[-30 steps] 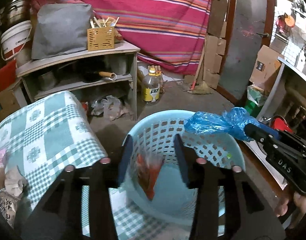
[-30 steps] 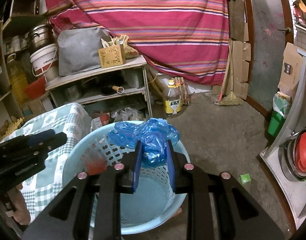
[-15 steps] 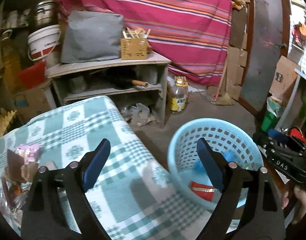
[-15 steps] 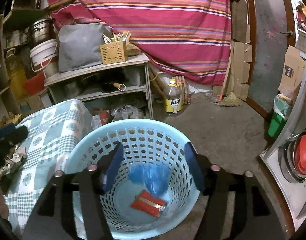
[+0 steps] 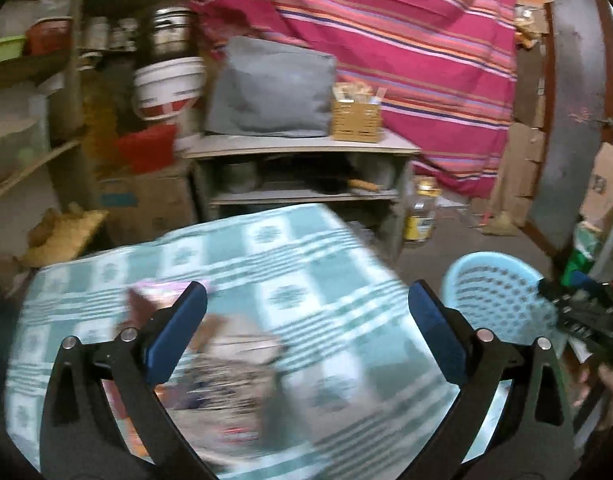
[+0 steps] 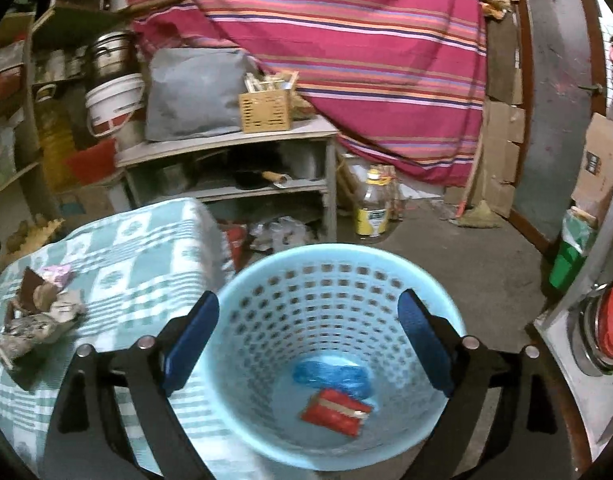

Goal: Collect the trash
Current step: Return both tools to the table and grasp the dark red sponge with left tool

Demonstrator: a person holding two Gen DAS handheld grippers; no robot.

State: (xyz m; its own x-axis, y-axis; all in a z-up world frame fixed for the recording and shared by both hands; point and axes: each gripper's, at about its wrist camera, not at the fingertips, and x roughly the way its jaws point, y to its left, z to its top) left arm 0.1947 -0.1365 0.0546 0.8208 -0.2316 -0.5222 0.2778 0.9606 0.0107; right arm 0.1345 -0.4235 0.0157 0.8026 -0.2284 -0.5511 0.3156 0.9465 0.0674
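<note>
A light blue plastic basket [image 6: 266, 292] stands on the floor beside the table; it also shows in the left wrist view [image 5: 494, 292]. In it lie a blue plastic bag [image 6: 330, 374] and a red wrapper [image 6: 336, 410]. My right gripper [image 6: 308, 340] is open and empty above the basket. My left gripper [image 5: 306, 332] is open and empty over the table with the green checked cloth [image 5: 306, 264]. A blurred pile of crumpled wrappers and paper [image 5: 222, 364] lies between its fingers; the pile also shows in the right wrist view [image 6: 38, 316].
A grey shelf unit [image 6: 226, 148] with a grey bag and a wooden box stands behind the table. An oil bottle [image 6: 374, 208] stands on the floor. A counter with a red bowl [image 6: 610, 328] is at the right. My right gripper appears at the left wrist view's right edge [image 5: 582, 312].
My left gripper let the red wrapper fall into the basket, opened and swung left over the table. My right gripper opened and dropped the blue bag into the basket.
</note>
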